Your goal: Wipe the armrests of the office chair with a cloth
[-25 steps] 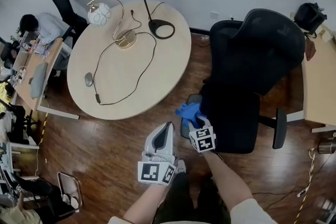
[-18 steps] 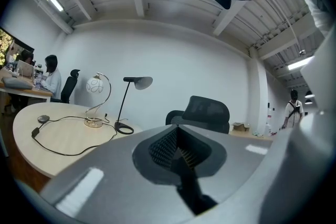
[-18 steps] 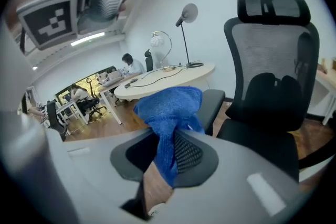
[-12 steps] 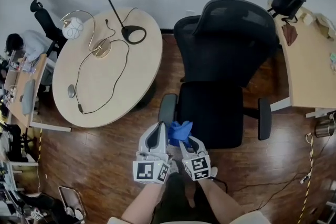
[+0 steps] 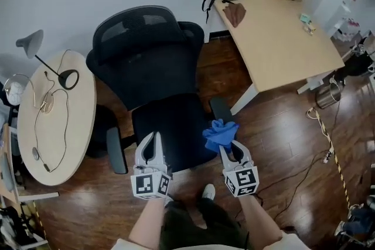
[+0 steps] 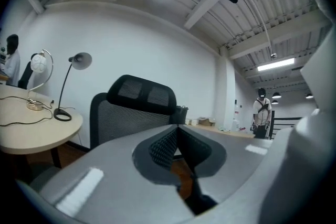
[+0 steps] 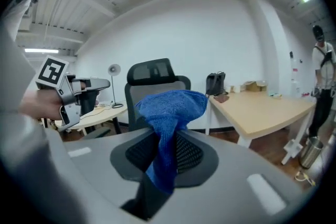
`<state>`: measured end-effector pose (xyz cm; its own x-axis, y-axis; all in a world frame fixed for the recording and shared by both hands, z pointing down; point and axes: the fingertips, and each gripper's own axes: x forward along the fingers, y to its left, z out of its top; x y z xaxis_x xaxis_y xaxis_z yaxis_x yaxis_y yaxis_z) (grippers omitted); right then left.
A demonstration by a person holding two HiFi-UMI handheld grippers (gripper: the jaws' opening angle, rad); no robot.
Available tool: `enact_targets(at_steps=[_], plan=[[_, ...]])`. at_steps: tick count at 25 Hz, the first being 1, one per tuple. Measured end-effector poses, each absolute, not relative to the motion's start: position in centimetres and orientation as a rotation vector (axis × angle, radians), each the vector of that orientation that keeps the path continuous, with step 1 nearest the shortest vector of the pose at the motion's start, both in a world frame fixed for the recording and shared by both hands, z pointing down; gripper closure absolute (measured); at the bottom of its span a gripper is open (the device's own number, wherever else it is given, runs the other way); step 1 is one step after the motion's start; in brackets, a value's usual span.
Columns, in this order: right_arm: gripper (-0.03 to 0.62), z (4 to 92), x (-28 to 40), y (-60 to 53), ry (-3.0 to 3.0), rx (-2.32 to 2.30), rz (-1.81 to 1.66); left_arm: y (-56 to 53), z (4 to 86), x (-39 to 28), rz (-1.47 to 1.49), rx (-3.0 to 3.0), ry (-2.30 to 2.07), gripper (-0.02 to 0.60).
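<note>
Gripped a blue cloth [image 5: 220, 133] before the office chair [image 5: 153, 67].
Pinched the cloth between the jaws of the right gripper [image 5: 229, 146] at lower right of centre, just below one armrest [image 5: 220, 108]; held the left gripper [image 5: 151, 139] at lower left of centre, jaws closed together on nothing. Faced the chair's seat and backrest beyond, with a round table [image 5: 76, 120] at left and a desk [image 5: 281, 38] at upper right.

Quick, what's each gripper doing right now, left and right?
The left gripper is closed with nothing between its jaws.
The right gripper is closed on the blue cloth.
</note>
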<state>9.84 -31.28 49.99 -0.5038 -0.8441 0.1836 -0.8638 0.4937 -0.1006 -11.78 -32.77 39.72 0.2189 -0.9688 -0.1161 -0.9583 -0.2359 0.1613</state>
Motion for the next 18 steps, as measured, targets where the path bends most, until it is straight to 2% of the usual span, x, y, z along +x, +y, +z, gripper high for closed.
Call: enact_targets(at_steps=[6, 10, 13, 18], plan=[[0.516, 57.8, 15.3, -39.3, -2.487, 1.473, 0.4, -33.9, 42.9, -6.2, -0.257, 2.431, -1.861, 0.491], [0.516, 63.6, 13.4, -48.6, -2.364, 1.383, 0.536, -33.5, 44.9, -7.5, -0.221, 2.441, -1.869, 0.491], [0.516, 70.4, 12.9, -51.4, -2.203, 1.32, 0.681, -32.7, 47.2, -9.3, -0.194, 2.422, -1.893, 0.491], [0.516, 68.8, 12.7, -48.5, -2.264, 1.284, 0.599, -31.5, 49.2, -11.3, -0.177, 2.394, -1.912, 0.491]])
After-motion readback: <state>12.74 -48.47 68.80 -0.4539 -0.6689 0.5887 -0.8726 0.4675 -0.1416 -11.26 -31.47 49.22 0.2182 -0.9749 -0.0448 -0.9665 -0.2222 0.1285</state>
